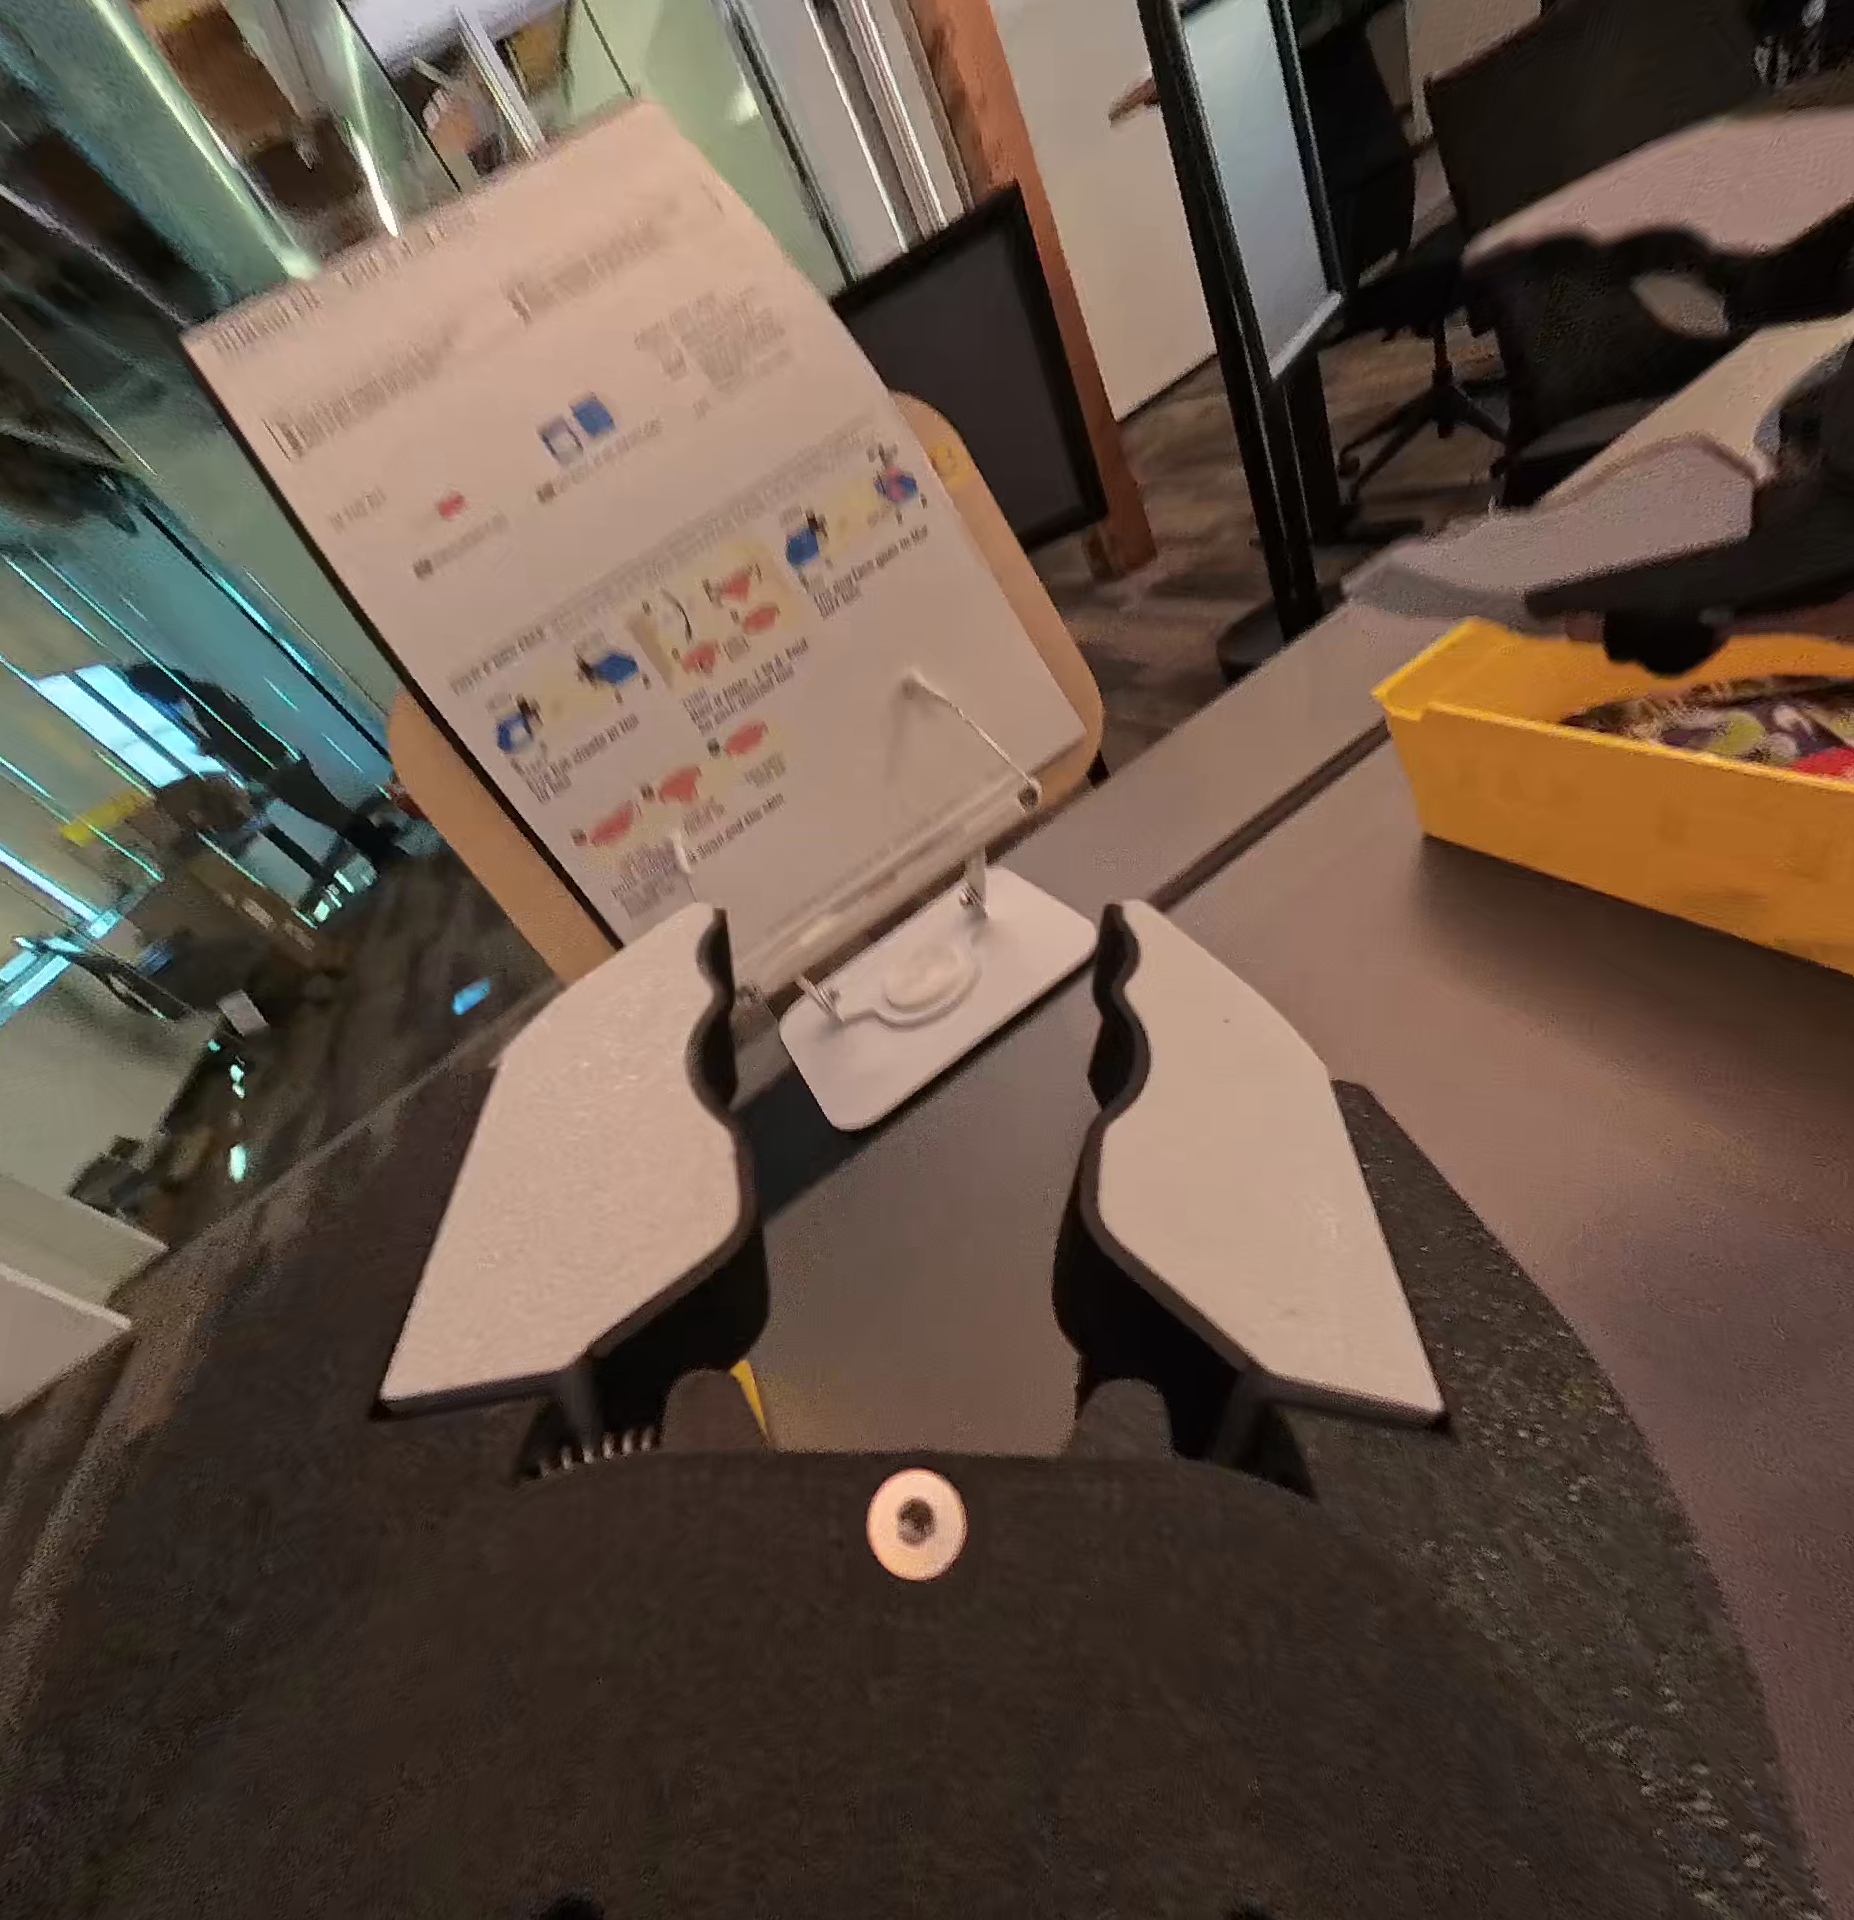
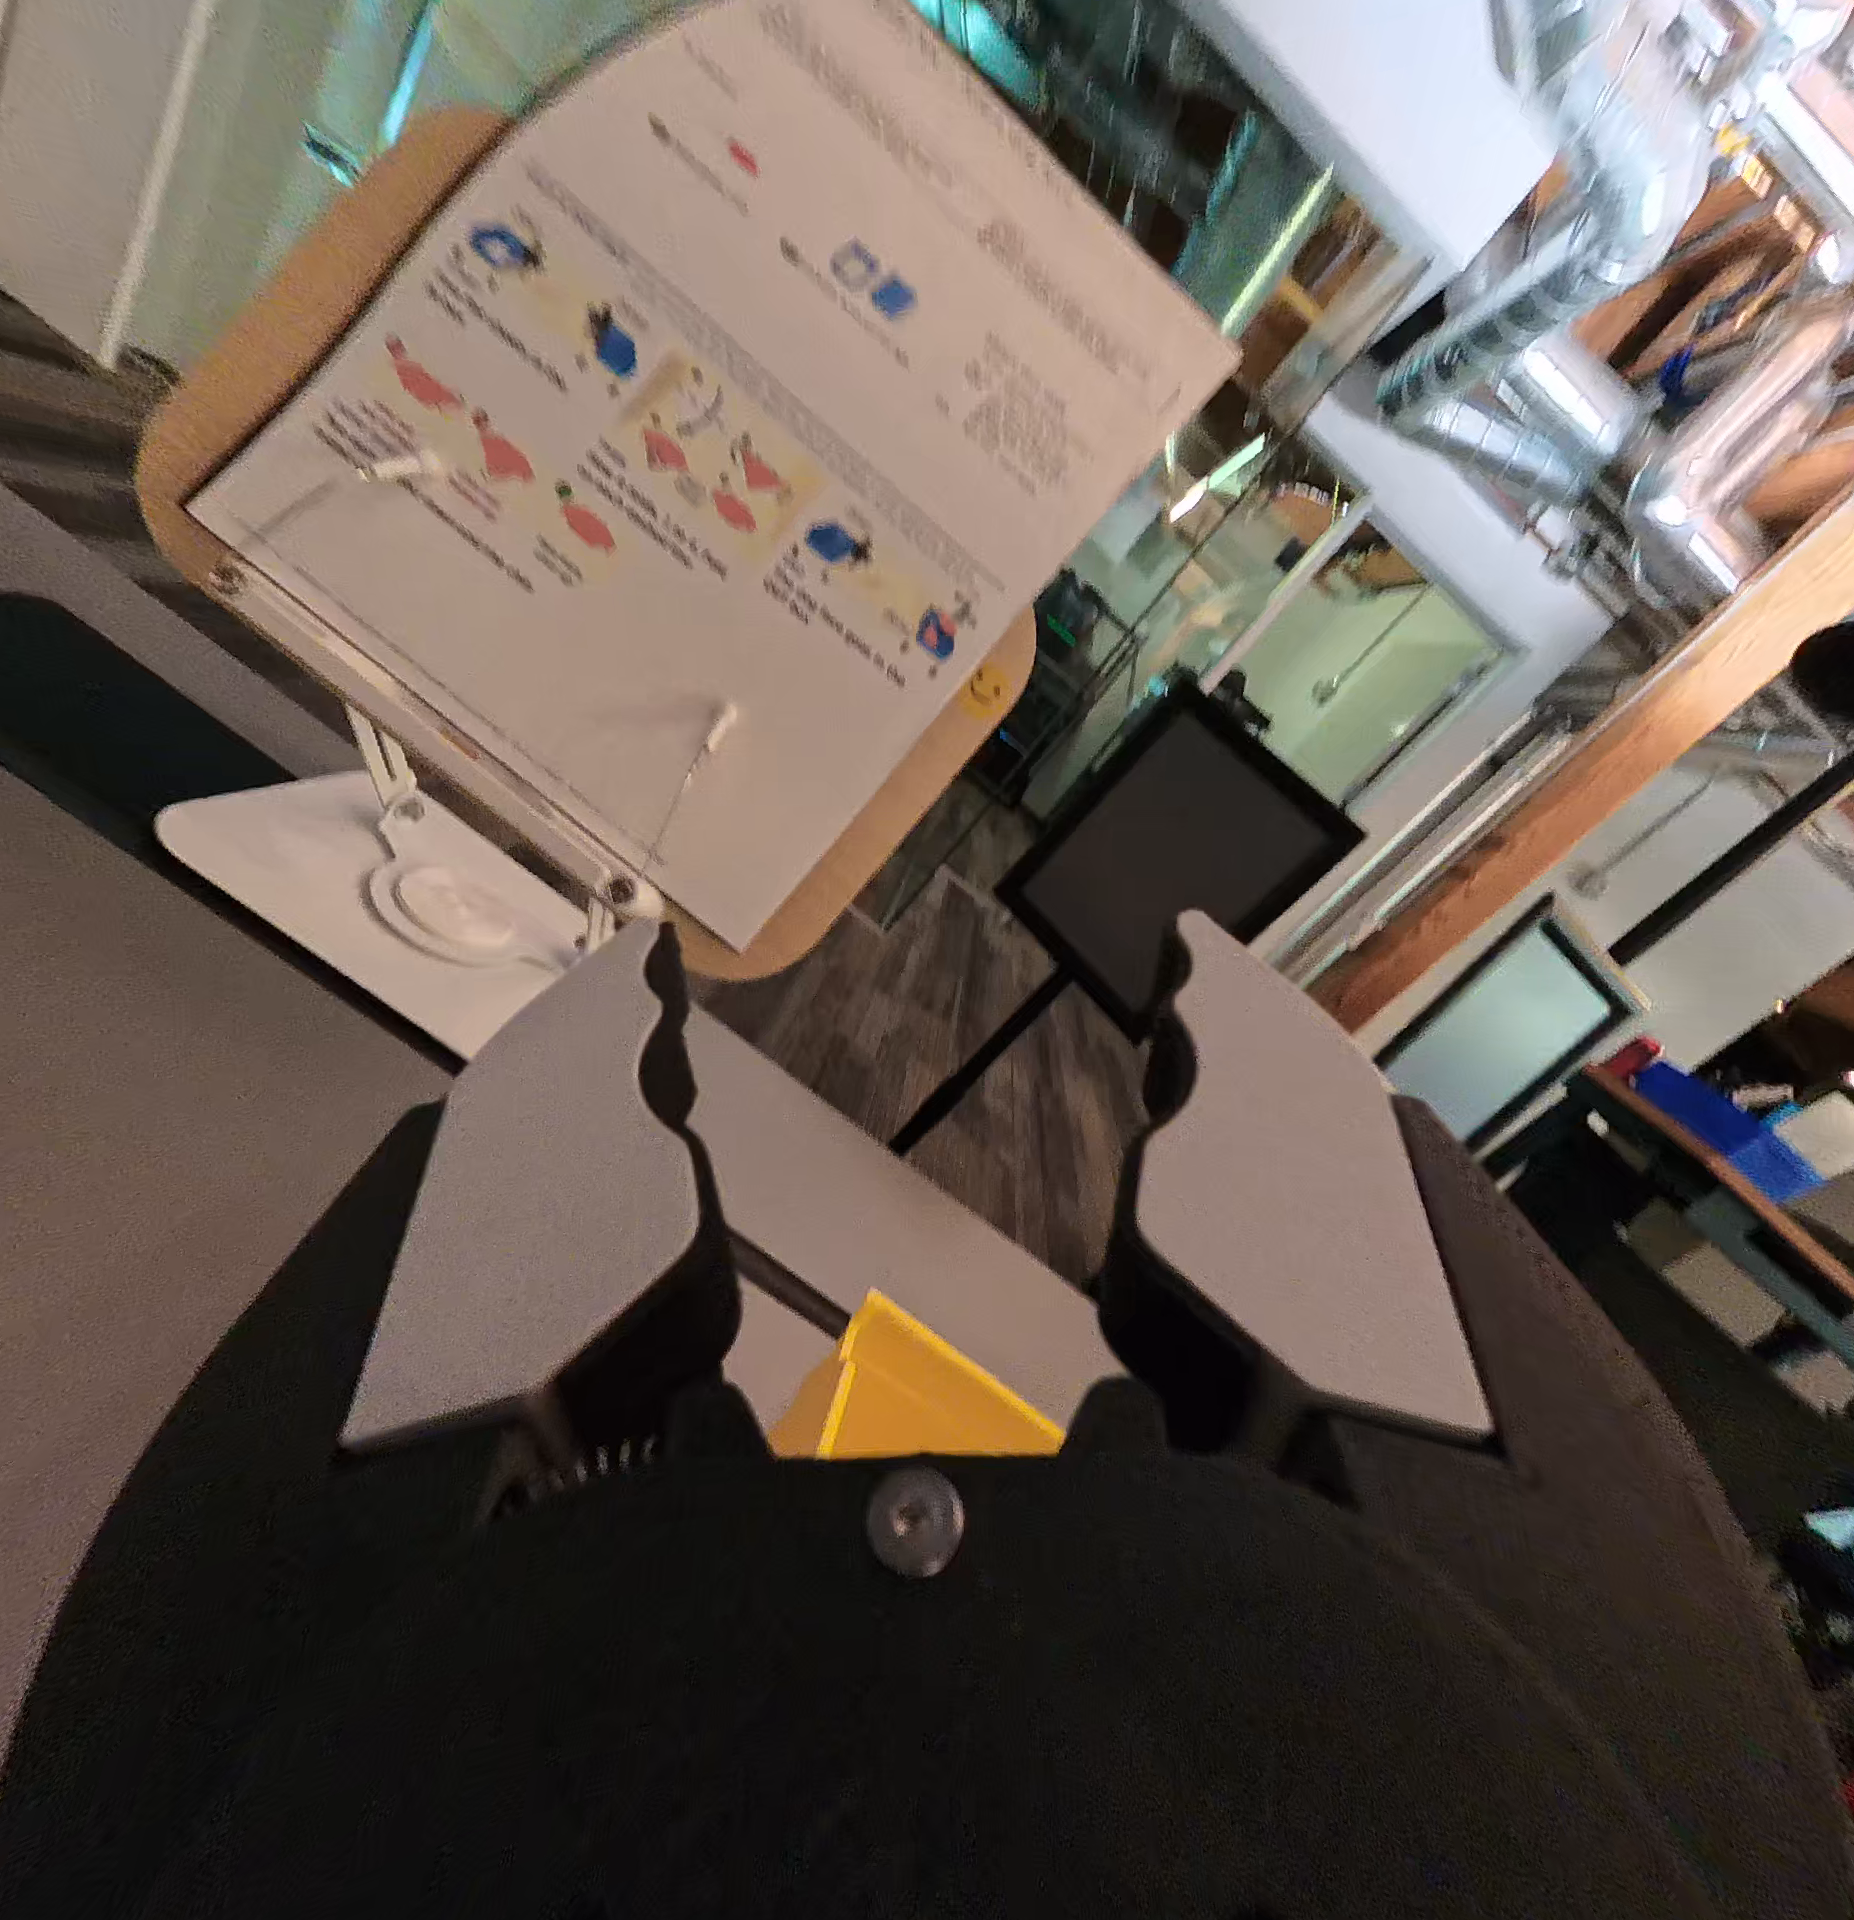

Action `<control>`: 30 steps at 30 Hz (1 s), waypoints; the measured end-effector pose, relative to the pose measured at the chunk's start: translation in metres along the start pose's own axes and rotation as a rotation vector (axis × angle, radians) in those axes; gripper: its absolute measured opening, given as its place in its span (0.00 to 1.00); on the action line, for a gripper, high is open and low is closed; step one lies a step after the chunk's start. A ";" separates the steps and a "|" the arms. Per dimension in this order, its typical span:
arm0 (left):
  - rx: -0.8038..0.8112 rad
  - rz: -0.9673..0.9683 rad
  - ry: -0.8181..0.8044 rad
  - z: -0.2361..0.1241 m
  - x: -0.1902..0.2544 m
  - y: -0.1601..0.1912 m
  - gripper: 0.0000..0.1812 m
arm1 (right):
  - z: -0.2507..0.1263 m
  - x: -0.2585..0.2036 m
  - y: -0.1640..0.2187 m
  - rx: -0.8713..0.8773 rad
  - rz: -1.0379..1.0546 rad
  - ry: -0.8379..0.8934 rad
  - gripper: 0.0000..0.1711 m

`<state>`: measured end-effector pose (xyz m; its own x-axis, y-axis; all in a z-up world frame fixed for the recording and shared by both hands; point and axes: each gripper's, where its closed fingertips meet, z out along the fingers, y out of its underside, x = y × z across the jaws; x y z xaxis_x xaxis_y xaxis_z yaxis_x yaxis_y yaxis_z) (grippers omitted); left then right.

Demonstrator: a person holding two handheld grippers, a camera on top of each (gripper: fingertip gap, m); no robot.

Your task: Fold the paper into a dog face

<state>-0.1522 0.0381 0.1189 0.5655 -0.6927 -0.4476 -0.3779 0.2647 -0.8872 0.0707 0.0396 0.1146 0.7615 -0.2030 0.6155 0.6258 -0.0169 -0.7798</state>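
My left gripper [image 1: 912, 935] is open and empty above the grey table [image 1: 1422, 1195], tilted toward an instruction sheet on a stand [image 1: 632, 540]. My right gripper [image 2: 918, 951] is open and empty, held above a yellow bin's corner [image 2: 902, 1392]. In the left wrist view the right gripper [image 1: 1671, 592] shows at the far right over the yellow bin [image 1: 1629, 810], which holds coloured patterned paper [image 1: 1754, 727]. No single sheet lies on the table in either view.
The sheet stands on a white stand base [image 1: 933, 997], which also shows in the right wrist view [image 2: 310, 873]. The table's far edge runs just behind it. Chairs, a black pole [image 1: 1235, 343] and other tables stand beyond.
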 end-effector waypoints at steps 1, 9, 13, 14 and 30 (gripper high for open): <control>-0.049 -0.015 0.005 -0.005 -0.001 0.011 0.34 | -0.005 -0.003 -0.011 0.059 -0.005 -0.015 0.47; -0.666 0.239 -0.054 -0.085 -0.113 0.149 0.36 | -0.047 0.001 -0.068 0.320 0.200 -0.206 0.26; -0.795 0.091 0.126 -0.091 -0.137 0.215 0.47 | -0.047 -0.004 -0.070 0.325 0.210 -0.251 0.29; -0.824 0.036 0.183 -0.088 -0.135 0.230 0.48 | -0.046 -0.006 -0.069 0.316 0.189 -0.253 0.30; -1.104 -0.061 0.430 -0.033 -0.119 0.363 0.58 | -0.018 -0.021 -0.031 0.144 0.120 -0.288 0.35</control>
<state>-0.3808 0.1949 -0.1463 0.3915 -0.9084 -0.1468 -0.9059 -0.3524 -0.2347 0.0329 0.0267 0.1236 0.8348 0.0904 0.5431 0.5302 0.1333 -0.8373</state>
